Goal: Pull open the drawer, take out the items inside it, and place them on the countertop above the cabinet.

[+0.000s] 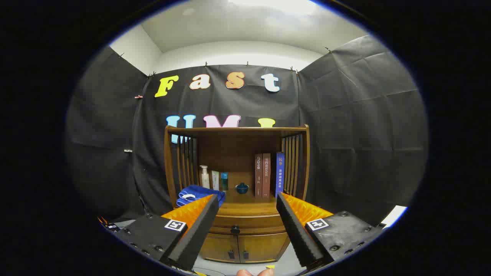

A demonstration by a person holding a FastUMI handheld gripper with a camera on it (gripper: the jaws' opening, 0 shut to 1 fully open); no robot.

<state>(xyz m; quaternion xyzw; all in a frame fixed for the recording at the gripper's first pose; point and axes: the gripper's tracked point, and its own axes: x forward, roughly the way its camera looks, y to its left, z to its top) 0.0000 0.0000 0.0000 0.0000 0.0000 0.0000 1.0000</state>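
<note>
Facing the closed drawer (pixel 245 222), the gripper (pixel 245 201) gapes wide below books (pixel 263 175), bottles (pixel 204 177) and towel (pixel 199 193).

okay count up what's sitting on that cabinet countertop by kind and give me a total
Books: 3
Bottles: 3
Blue towel: 1
Small lidded pot: 1
Total: 8
The gripper is open, its fingers apart in front of the shut drawer.
</note>
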